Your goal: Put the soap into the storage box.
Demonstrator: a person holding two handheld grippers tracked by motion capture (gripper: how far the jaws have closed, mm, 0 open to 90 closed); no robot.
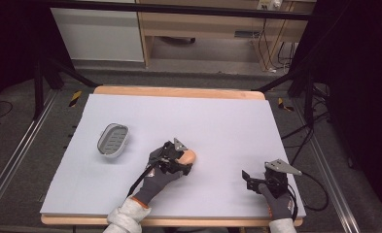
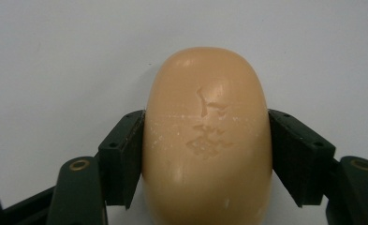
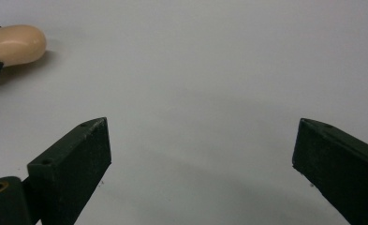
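1. Pale grey sheet [image 1: 217, 121] covering the wooden tabletop, carrying everything.
2. Grey slotted soap dish [image 1: 113, 140], toward the left edge, empty; it lies well apart from the soap, to the left of it and farther from the front edge.
3. Left gripper [image 2: 205, 140], near the front edge at centre, jaws pinching the soap across its short sides.
4. Right gripper [image 3: 200, 154], near the front right corner, jaws spread, holding nothing.
5. Peach soap bar [image 2: 207, 136], long axis running straight out from the left jaws; the left hand is nearer the dish.
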